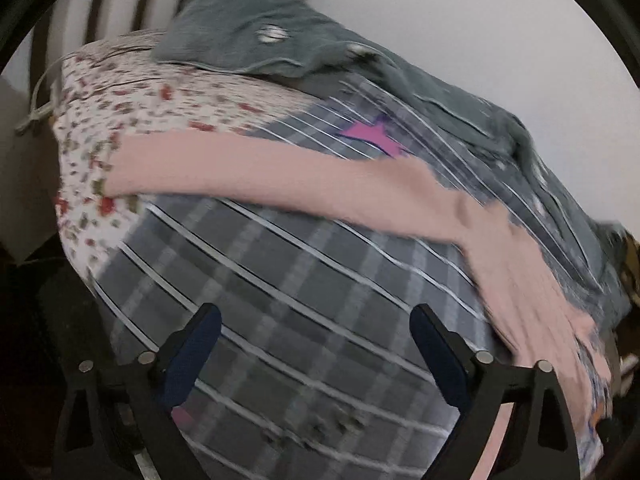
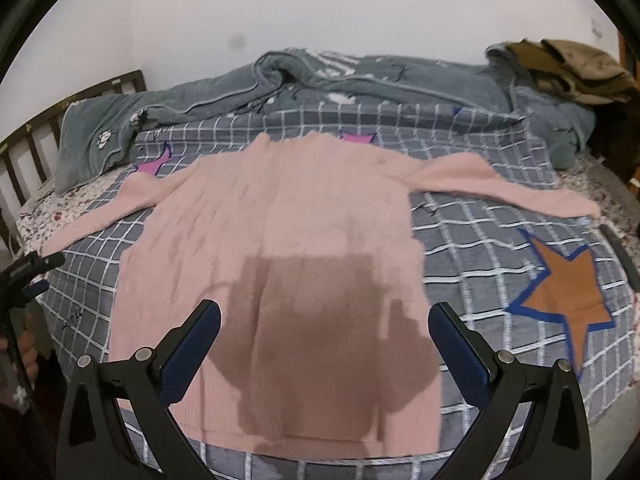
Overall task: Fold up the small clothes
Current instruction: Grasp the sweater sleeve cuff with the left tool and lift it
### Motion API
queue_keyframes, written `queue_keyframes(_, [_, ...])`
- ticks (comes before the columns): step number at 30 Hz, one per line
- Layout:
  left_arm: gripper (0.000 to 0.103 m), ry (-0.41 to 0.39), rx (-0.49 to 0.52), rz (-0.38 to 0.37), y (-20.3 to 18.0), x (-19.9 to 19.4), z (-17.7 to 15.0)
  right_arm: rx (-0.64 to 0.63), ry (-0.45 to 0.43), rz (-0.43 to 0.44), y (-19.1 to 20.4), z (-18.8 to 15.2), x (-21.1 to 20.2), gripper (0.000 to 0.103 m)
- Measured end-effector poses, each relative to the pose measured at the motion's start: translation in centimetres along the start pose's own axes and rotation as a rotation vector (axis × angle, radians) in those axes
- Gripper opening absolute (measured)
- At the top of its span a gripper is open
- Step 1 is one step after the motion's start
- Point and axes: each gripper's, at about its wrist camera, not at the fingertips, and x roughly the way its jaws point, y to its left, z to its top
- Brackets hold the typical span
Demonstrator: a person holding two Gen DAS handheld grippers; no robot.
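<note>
Black tongs with blue pads fill the bottom of both views. On the right, the right tongs (image 2: 324,336) stand released, jaws wide and empty, hanging over the lower body of a pink sweater (image 2: 280,216) and throwing a dark shadow on it. To the left, the left tongs (image 1: 316,340) are also spread apart with nothing between the pads, above bare grey checked bedspread (image 1: 280,280), with a long pink sleeve (image 1: 280,184) stretched across just beyond the tips.

Further out, the sweater lies face up and flat on the bed, both sleeves thrown wide, hem nearest the right tongs. A rumpled grey quilt (image 2: 360,80) is bunched along the far side by the wall.

It looks like soft, light, limp knit that will sag and stretch when lifted, not slip. Good holds would likely be a sleeve cuff or a hem corner, pinching one layer.
</note>
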Motion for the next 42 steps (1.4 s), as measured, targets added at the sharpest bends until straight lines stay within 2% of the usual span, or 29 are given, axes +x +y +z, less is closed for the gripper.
queue_keyframes(3, [0.091, -0.011, -0.068, -0.015, 3.1, 1.6, 2.0, -0.006, 0.014, -0.024, 0.5, 0.3, 1.2, 0.098])
queue_keyframes(7, [0.081, -0.006, -0.145, -0.011, 6.2, 3.7, 4.1, 0.005, 0.031, -0.028, 1.3, 0.7, 2.5, 0.096])
queue_keyframes(14, [0.073, -0.025, -0.216, 0.0, 8.9, 5.4, 6.4, 0.014, 0.029, -0.029, 2.5, 1.7, 3.5, 0.096])
queue_keyframes(20, [0.039, -0.017, -0.267, 0.097, 10.0, 5.7, 7.6, 0.027, 0.03, 0.008, 2.5, 3.0, 5.2, 0.096])
queue_keyframes(22, [0.017, -0.028, -0.249, 0.141, 10.0, 5.3, 8.0, 0.03, 0.024, 0.016, 2.2, 3.1, 5.5, 0.096])
queue_keyframes(24, [0.009, -0.037, -0.228, 0.173, 9.4, 4.8, 8.5, 0.039, 0.017, 0.02, 1.6, 3.1, 5.7, 0.096])
queue_keyframes(27, [0.007, -0.059, -0.161, 0.229, 7.2, 3.7, 9.6, 0.07, 0.008, 0.031, 0.0, 3.2, 5.7, 0.096])
queue_keyframes(30, [0.007, -0.087, -0.097, 0.223, 4.0, 2.3, 10.8, 0.118, -0.012, 0.053, -2.0, 3.4, 5.4, 0.096])
queue_keyframes(37, [0.007, -0.143, 0.073, 0.113, -8.3, -0.1, 12.4, 0.16, -0.055, 0.037, -7.4, 3.1, 3.9, 0.096])
queue_keyframes(42, [0.007, -0.065, 0.207, -0.035, -20.2, 1.2, 10.7, 0.232, -0.076, 0.039, -11.9, 2.9, 2.9, 0.096])
